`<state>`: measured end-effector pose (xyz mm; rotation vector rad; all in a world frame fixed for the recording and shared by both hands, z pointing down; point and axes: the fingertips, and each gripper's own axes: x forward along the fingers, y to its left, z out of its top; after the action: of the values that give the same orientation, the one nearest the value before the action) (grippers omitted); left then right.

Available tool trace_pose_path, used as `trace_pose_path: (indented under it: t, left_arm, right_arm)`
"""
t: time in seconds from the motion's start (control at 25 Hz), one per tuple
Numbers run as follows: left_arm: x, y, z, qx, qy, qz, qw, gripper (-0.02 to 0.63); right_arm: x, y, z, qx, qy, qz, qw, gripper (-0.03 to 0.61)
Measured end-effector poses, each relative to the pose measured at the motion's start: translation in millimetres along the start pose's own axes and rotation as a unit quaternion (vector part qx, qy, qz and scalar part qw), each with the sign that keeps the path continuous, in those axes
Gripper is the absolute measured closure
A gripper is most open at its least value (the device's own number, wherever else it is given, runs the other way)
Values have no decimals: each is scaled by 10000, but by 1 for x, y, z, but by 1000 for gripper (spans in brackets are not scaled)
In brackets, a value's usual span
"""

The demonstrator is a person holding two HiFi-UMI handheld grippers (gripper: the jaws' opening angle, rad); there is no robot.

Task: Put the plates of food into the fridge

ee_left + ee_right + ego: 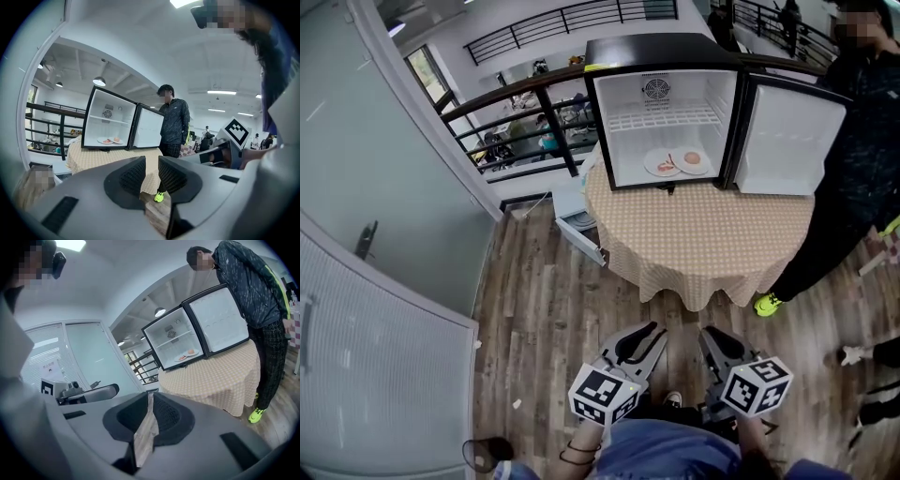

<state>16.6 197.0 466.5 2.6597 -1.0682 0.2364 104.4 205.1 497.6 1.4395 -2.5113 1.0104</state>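
Risk, plates: both sit close to the front lip of the fridge floor; liable to slide out onto the bench if knocked or if the fridge is jolted.
Risk, door: wide open, with a bystander just beside it; likely to bump that person if swung carelessly.
Plates, place: side by side on the fridge floor, below the wire shelf; task judged near complete.
Plates relative to tongs: well apart, across the bare wooden floor, ahead of both.
Left tongs: held low, short of the bench; narrow gap between pads, nothing in it.
Right tongs: just beside the left; pads all but together, only a sliver of floor showing, nothing held.
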Motion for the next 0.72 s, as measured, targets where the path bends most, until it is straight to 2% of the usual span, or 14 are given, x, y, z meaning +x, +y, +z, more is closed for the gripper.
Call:
trace_pose_path:
  t: [0.32, 0.72]
  left_arm:
    - [-3, -31, 3, 141, -116, 12, 9998, 520]
    - [-4, -43, 1, 169, -164, 55, 9997, 520]
  right_arm:
    - [-23, 0, -5, -142, -16, 119, 9998, 540]
    - [-38, -8, -6, -258, -59, 36, 9996, 541]
